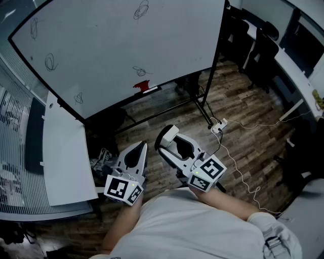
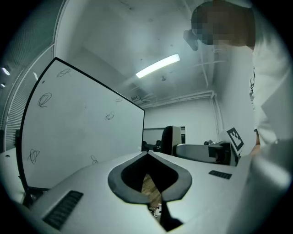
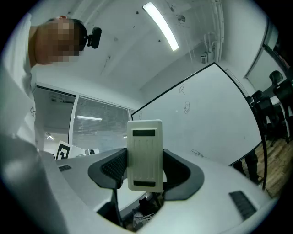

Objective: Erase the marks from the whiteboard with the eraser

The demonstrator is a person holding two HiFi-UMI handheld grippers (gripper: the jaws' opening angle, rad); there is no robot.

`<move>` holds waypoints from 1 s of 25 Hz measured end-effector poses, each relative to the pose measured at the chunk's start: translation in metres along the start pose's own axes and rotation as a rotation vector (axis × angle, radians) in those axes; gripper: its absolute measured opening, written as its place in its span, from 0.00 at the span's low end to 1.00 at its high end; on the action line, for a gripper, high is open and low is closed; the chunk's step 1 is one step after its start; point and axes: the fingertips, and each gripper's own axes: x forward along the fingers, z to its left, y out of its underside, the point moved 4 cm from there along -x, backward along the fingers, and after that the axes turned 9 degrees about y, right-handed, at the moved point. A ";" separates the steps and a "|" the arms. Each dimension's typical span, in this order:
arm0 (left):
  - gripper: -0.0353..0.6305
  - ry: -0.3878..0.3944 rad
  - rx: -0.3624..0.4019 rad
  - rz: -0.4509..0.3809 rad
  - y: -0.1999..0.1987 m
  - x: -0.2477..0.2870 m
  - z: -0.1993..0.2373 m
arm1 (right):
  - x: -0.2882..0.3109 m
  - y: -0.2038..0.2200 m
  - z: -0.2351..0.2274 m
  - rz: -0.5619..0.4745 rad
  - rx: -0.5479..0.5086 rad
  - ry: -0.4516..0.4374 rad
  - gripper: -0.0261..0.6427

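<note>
The whiteboard (image 1: 111, 45) stands ahead of me on a black frame, with scribbled marks at the top (image 1: 142, 9), the left (image 1: 50, 62) and near the bottom edge (image 1: 142, 71). A red object (image 1: 142, 86) lies on its ledge. My right gripper (image 1: 167, 137) is held low, well short of the board, and is shut on a white eraser (image 1: 169, 134). In the right gripper view the eraser (image 3: 145, 154) stands upright between the jaws, with the whiteboard (image 3: 210, 123) behind it. My left gripper (image 1: 143, 145) is beside it, jaws together and nothing in them.
A white tabletop (image 1: 66, 152) runs along the left. The board's stand legs (image 1: 202, 103) spread over the wood floor. A power strip (image 1: 218, 125) with a trailing cable lies on the floor at right. Black chairs (image 1: 263, 50) and a desk (image 1: 298, 71) stand at the far right.
</note>
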 end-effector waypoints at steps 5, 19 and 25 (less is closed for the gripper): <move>0.06 0.000 -0.004 0.003 0.003 0.019 0.002 | 0.000 -0.005 -0.019 -0.005 0.002 0.003 0.42; 0.06 0.004 0.008 -0.006 -0.004 0.142 0.012 | 0.014 -0.063 -0.133 -0.050 -0.025 0.009 0.42; 0.06 0.016 0.005 -0.024 -0.005 0.203 0.011 | 0.010 -0.088 -0.186 -0.048 -0.027 0.012 0.42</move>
